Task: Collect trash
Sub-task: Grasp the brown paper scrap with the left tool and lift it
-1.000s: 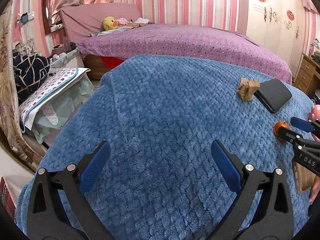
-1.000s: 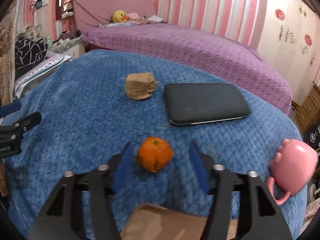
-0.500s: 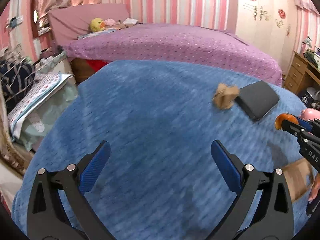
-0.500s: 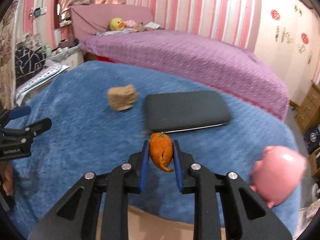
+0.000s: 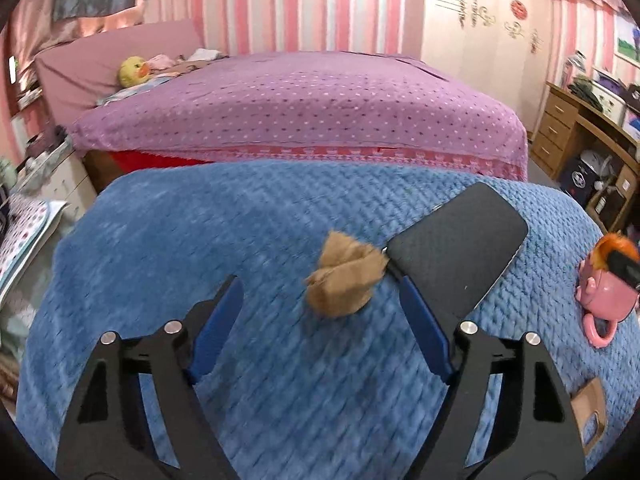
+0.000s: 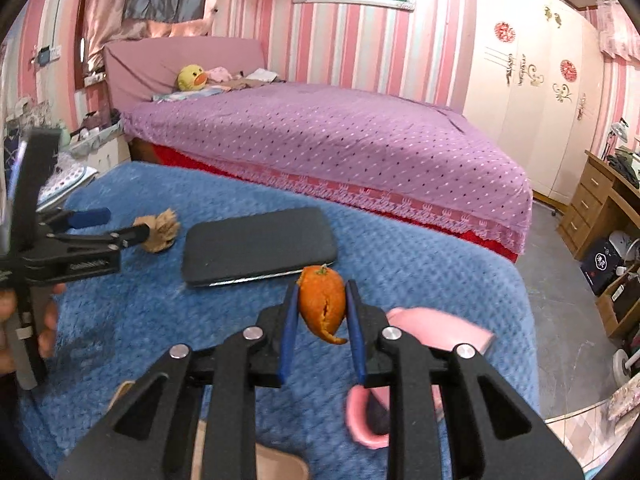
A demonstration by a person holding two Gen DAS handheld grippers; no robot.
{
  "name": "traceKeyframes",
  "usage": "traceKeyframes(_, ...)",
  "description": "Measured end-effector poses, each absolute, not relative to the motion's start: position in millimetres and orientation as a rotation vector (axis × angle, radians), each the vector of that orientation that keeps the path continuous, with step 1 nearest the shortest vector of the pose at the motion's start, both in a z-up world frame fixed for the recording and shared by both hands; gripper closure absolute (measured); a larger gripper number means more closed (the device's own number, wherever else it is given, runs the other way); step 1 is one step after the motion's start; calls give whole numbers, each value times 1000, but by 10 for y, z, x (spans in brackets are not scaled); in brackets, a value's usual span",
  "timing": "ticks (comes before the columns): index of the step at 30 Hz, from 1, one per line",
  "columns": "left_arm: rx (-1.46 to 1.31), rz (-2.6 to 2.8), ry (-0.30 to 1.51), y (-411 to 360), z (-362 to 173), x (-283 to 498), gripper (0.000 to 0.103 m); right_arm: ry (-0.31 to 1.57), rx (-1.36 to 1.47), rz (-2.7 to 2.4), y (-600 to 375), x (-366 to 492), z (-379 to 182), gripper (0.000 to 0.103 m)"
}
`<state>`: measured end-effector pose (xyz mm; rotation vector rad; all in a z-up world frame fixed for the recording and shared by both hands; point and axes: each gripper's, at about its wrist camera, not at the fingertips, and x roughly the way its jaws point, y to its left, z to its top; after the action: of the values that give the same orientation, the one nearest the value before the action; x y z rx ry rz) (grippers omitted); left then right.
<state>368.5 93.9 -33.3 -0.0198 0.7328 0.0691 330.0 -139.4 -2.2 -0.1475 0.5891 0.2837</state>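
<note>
Pinching orange peel (image 6: 323, 305) between blue pads, right gripper (image 6: 322, 320) sits lower centre of right view, above pink mug (image 6: 404, 372). Left gripper (image 5: 320, 300) jaws wide, just been narrowing, empty; crumpled brown paper (image 5: 344, 280) lies centre frame between fingertips, untouched, beside black case (image 5: 456, 248) on blue blanket (image 5: 180, 232).

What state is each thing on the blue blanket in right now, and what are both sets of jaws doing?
Orange peel: split, lifted off the blanket, clamped.
Right gripper: jaws shut on the peel.
Crumpled brown paper: lying on the blanket, beside the black case, untouched.
Left gripper: jaws open around the paper, just been closing.
Black case: closed, flat.
Pink mug: on its side.
</note>
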Motion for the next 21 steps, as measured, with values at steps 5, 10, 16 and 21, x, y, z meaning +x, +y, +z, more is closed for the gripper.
traceKeyframes(5,-28,6,795,910,-491,3925,63,588,-152,278,-1453,3301,-45,80)
traceKeyframes(10,-28,-4,777,913,-434,3780,63,584,-139,272,-1524,3232,-2,80)
traceKeyframes(16,-29,41,744,849,-174,3282,63,569,-107,266,-1612,2988,100,80)
traceKeyframes(21,-33,65,725,671,-34,2736,63,566,-94,254,-1745,2652,145,80)
